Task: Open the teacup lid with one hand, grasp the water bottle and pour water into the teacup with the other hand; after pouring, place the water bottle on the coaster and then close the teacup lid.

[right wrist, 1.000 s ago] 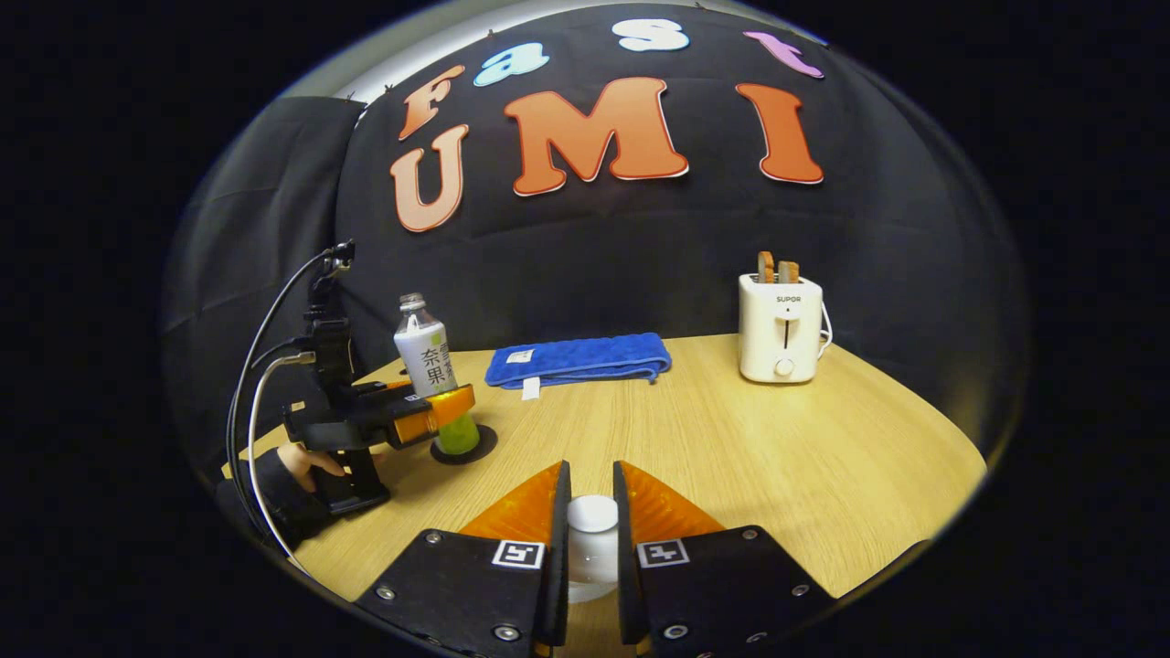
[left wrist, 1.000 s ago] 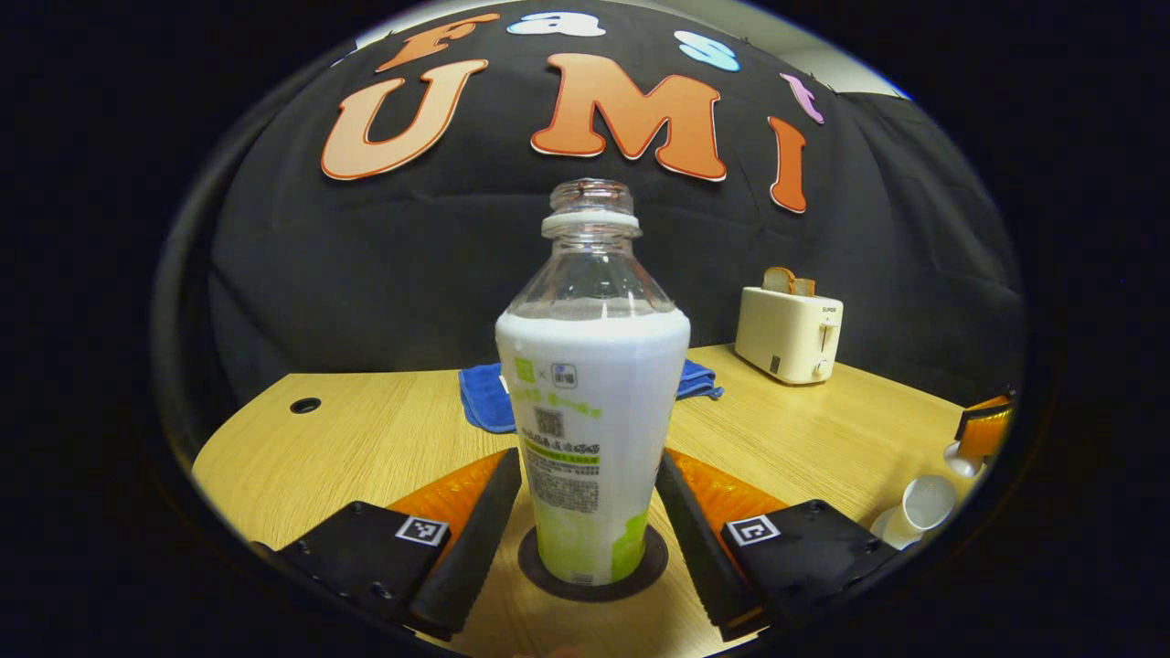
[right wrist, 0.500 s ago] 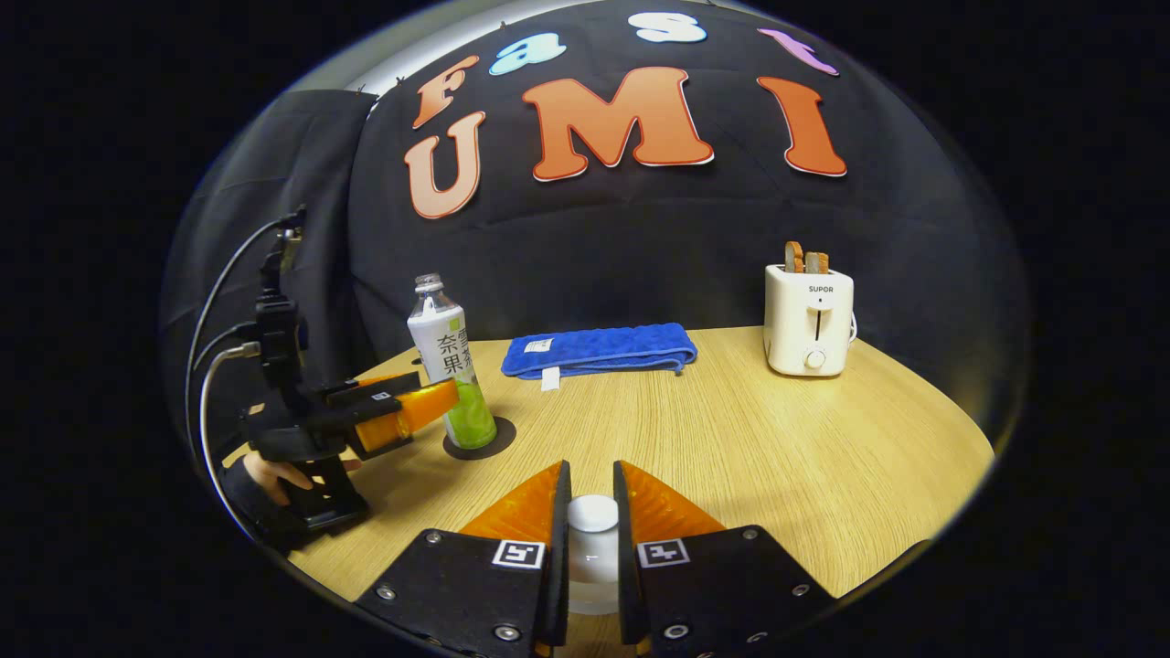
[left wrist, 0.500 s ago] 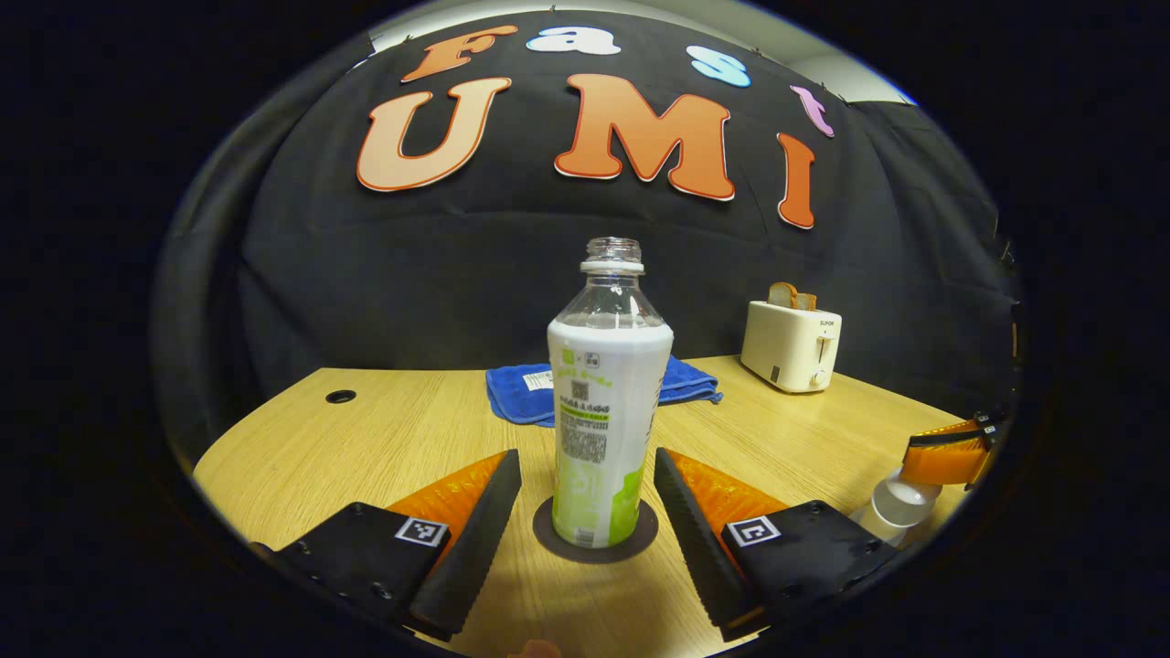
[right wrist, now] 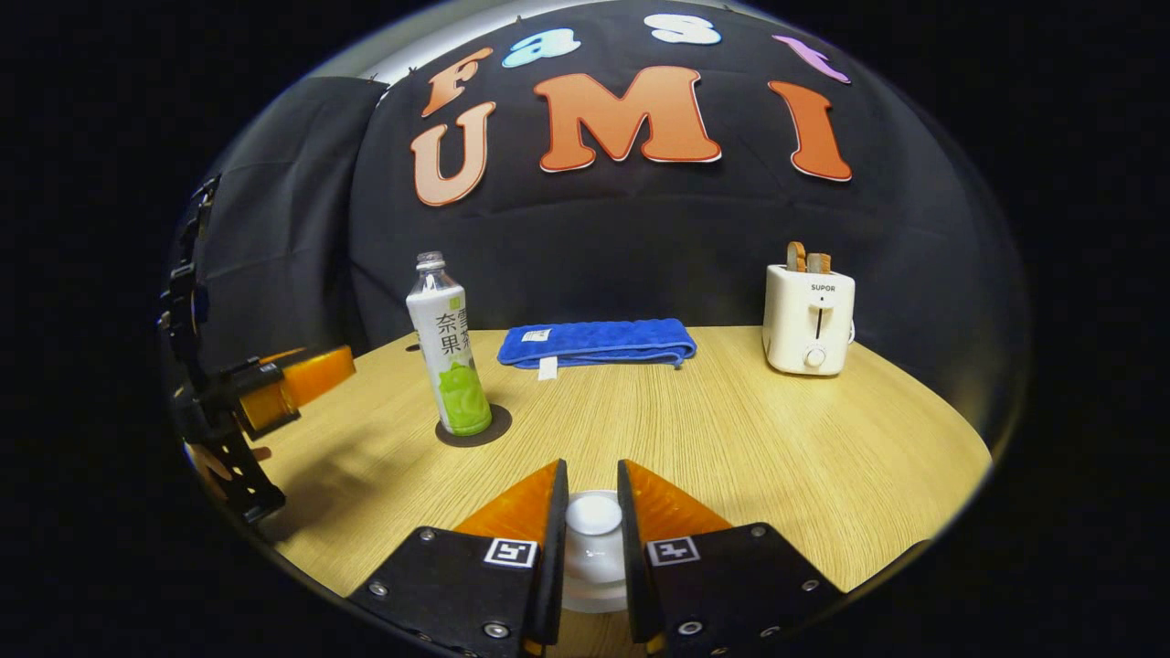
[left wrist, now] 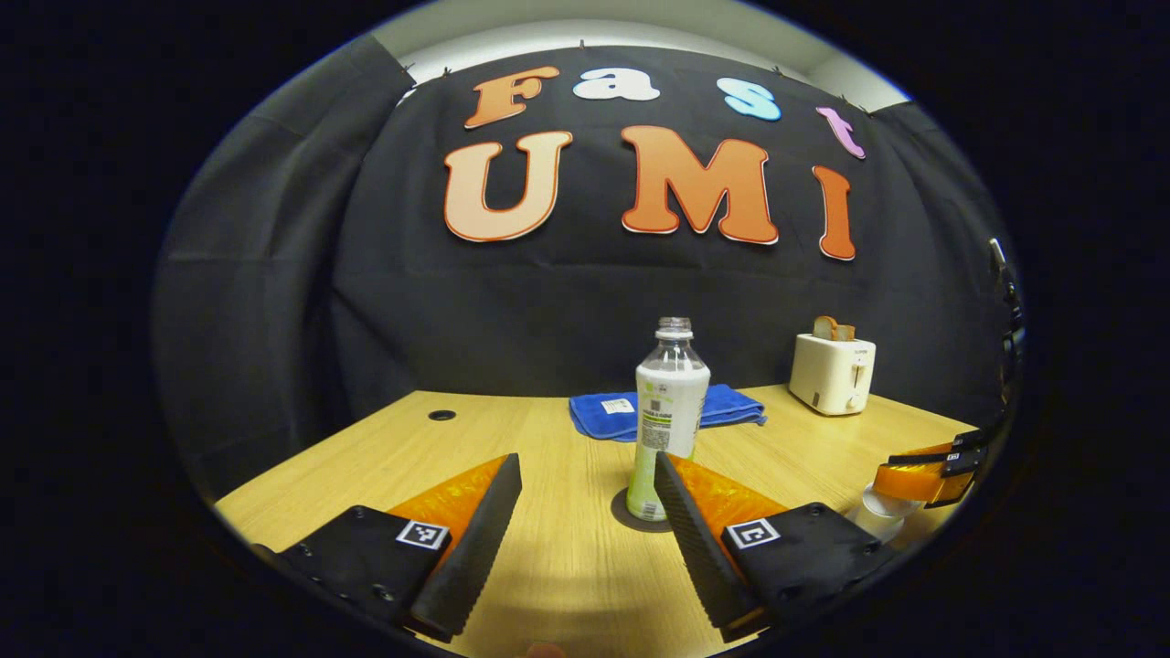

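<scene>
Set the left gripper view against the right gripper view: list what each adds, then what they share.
Left gripper view adds: a round hole in the table, and the left gripper up close, open, short of the water bottle. Right gripper view adds: the right gripper up close, its fingers pressed on the white knob of the teacup lid. Shared: the uncapped bottle upright on the dark coaster, the blue towel, the toaster with toast, and the other gripper at the edge.

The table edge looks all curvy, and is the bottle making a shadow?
Right gripper view: the fisheye lens bows the table edge; the water bottle looks sharp, with no clear shadow. Left gripper view: same bowing; a pale glare patch lies between the left gripper fingers.
</scene>
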Available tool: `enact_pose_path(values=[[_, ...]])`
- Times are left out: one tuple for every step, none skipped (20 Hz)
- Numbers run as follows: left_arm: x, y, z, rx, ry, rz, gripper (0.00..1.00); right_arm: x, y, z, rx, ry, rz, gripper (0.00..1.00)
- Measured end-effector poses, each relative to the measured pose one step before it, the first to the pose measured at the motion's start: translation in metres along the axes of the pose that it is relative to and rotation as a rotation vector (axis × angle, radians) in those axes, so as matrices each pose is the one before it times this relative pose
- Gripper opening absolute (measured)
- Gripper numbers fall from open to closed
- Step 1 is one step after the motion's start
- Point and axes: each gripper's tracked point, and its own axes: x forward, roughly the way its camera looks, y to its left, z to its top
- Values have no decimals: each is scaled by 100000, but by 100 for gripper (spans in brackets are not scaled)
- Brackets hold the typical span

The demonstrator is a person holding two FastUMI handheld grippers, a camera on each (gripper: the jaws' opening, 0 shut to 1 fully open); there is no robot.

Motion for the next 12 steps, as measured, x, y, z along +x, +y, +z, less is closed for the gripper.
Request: enact_pose_path(values=[[-234, 20, 62, -162, -163, 210, 94, -76, 50, 6, -105, -142, 155, 31], [-288, -69, -51, -238, 335, -96, 94, -248, 187, 185, 581, -483, 493, 38], [-198, -108, -28, -178, 488, -49, 94, -194, 108, 343, 917, -781, 130, 43], [-245, 48, -54, -417, 202, 433, 94, -416, -242, 286, 482, -533, -526, 60], [-159, -8, 57, -1065, -172, 151, 94, -363, -473, 348, 161, -631, -1222, 65], [-75, -287, 58, -1364, -177, -413, 94, -283, -556, 564, 60, -1104, -1277, 87], [49, -243, 22, -1006, 246, -554, 94, -354, -503, 518, -73, -1054, -1131, 93], [-4, -66, -146, -421, 488, -86, 92, -383, -622, 499, 228, -908, -1107, 97], [35, 144, 106, -142, 34, 436, 92, -367, -635, 487, 707, -878, -1158, 97], [-46, 114, 127, -87, -280, 288, 94, -360, -499, 272, 845, -819, -983, 97], [-3, 69, 230, -281, -538, 212, 94, -310, -586, 334, 803, -759, -1059, 97], [55, 123, 113, 154, -492, 344, 94, -194, -569, 227, 659, -738, -1084, 97]])
